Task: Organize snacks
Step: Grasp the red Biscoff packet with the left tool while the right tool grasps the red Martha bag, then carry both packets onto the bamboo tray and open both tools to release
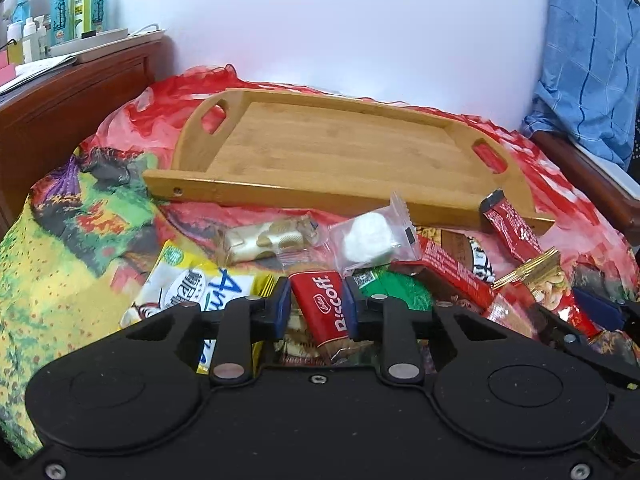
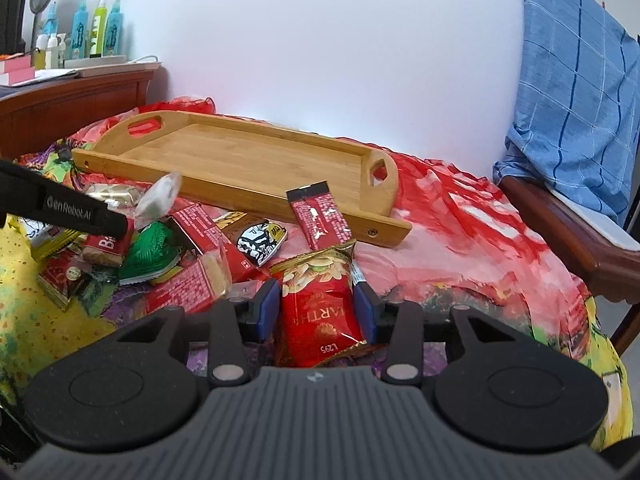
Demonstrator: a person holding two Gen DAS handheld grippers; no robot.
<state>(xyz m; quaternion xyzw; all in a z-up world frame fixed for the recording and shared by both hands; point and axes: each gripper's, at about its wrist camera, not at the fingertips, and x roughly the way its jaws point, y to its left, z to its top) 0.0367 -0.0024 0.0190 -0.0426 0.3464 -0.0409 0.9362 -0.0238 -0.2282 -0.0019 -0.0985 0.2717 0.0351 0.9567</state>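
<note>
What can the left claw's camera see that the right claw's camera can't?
Only the left wrist view shows the white and yellow snack bag and the whole Biscoff biscuit sitting between the left claw.

Only the right wrist view shows the right claw closed around the red nut packet up close, with its label readable.

Both show the empty wooden tray, the green wrapper, the red stick packet leaning on the tray's edge, and the bottles on the shelf.
</note>
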